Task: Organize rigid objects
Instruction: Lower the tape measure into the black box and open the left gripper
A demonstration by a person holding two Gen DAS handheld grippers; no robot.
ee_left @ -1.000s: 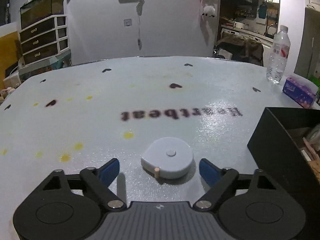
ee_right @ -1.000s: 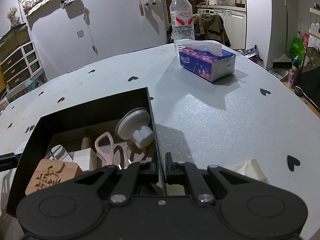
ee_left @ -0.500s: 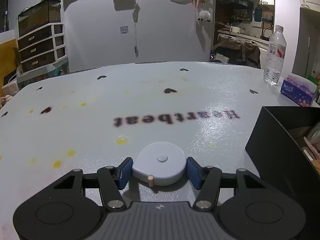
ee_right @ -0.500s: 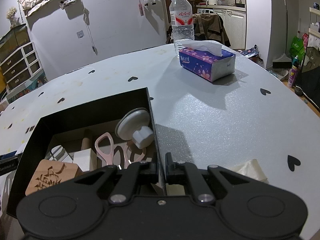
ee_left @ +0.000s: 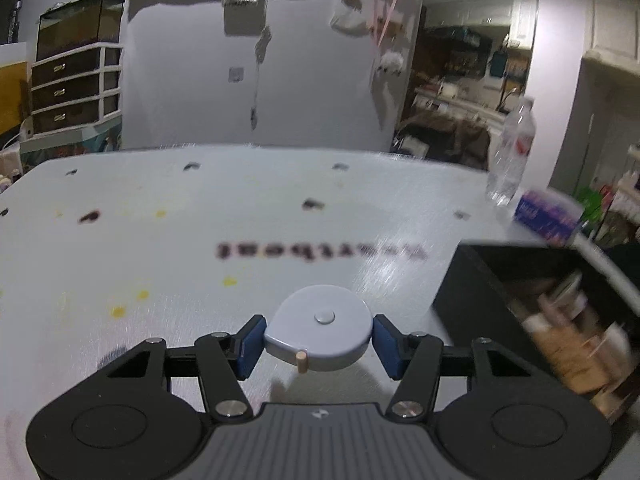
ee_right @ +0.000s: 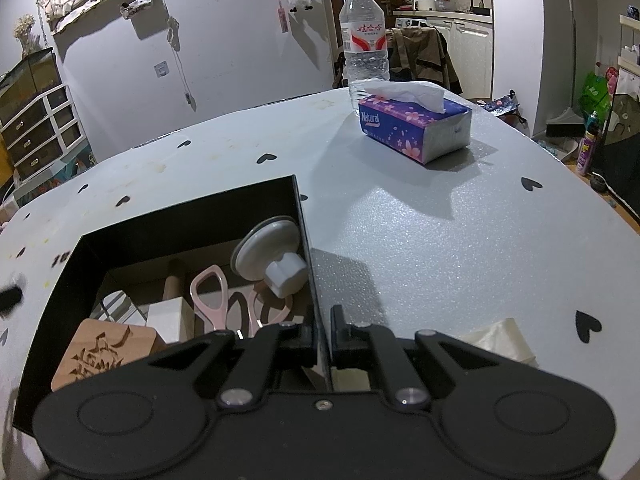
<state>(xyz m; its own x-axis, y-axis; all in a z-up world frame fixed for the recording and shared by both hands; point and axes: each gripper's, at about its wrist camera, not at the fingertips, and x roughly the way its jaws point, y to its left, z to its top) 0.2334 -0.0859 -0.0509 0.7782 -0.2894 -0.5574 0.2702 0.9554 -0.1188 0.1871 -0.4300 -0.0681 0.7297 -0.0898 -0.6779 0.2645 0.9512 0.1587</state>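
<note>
left gripper point(ee_left: 318, 344): jaws just been closing, blue pads point(ee_left: 249, 346) now pressing both sides of the round tape measure point(ee_left: 320, 332); about half open around it
tape measure: sitting dead centre between the fingers, light blue-grey, centre button facing up, small tan pull tab point(ee_left: 301, 361) pointing at 6 o'clock toward the camera; shadow showing under it on the table point(ee_left: 168, 248)
black box point(ee_left: 472, 292): lying at 3 o'clock of the tape measure, near, open top, contents blurring
right gripper point(ee_right: 320, 330): jaws closed, pinching the right wall of the black box point(ee_right: 306, 248) between the fingertips
box contents, right view: pink scissors point(ee_right: 208, 296), white suction cup knob point(ee_right: 276, 256), carved wooden block point(ee_right: 104, 354) at 9 o'clock of the gripper
tissue pack point(ee_right: 414, 126): sitting at 1 o'clock on the table, water bottle point(ee_right: 364, 44) just behind it
</note>
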